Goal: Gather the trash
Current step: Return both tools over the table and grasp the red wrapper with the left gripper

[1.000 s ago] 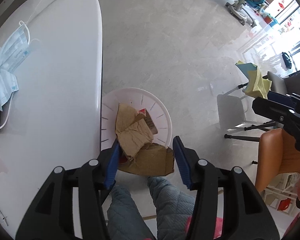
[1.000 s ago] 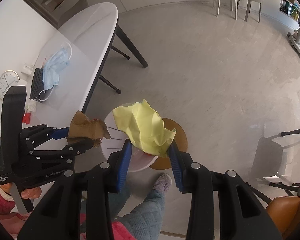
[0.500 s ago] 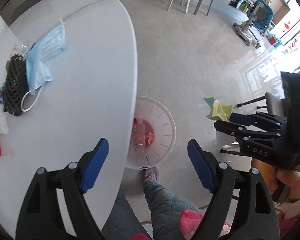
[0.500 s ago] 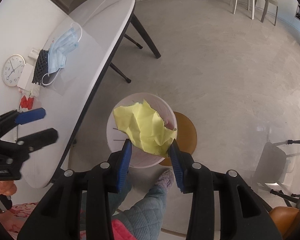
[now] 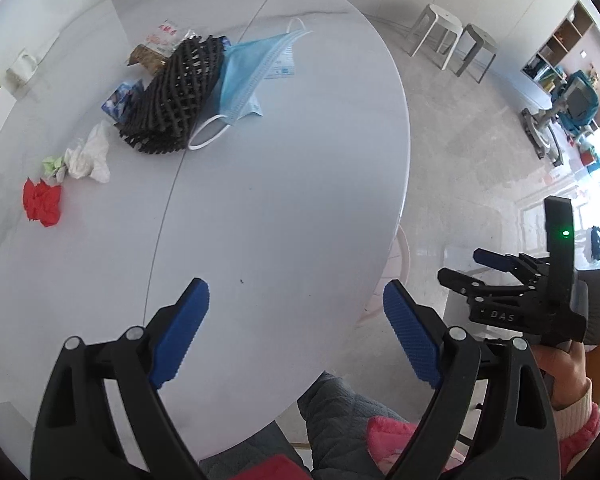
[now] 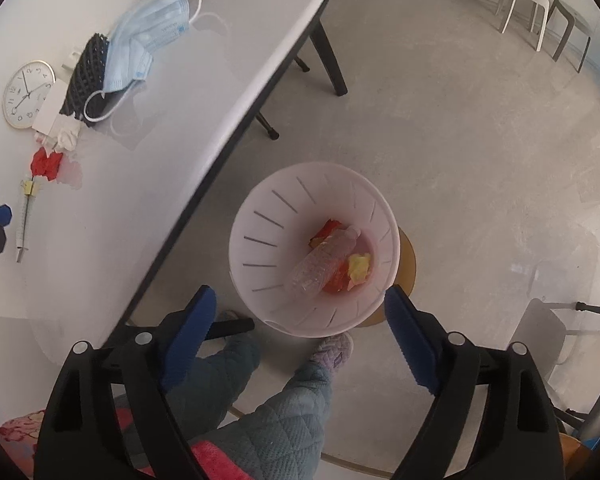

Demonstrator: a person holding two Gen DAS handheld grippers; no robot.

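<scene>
My left gripper (image 5: 296, 320) is open and empty above the near part of the white table (image 5: 280, 200). On the table's far left lie a blue face mask (image 5: 252, 68), a black mesh piece (image 5: 176, 92), a white tissue wad (image 5: 90, 156) and red crumpled paper (image 5: 42, 202). My right gripper (image 6: 300, 328) is open and empty above the white bin (image 6: 268, 248) on the floor. The bin holds a clear plastic bottle (image 6: 324, 264), yellow paper (image 6: 360, 266) and red scraps (image 6: 334, 284).
A snack packet (image 5: 156, 46) lies behind the mesh. A clock (image 6: 28, 94) and a syringe-like tube (image 6: 23, 228) lie on the table. Two stools (image 6: 540, 4) stand far off. An orange stool (image 6: 406, 264) is under the bin. My legs (image 6: 292, 400) are below.
The left gripper dropped the brown cardboard, opened and swung from over the bin to over the table. The right gripper opened and the yellow paper fell into the bin.
</scene>
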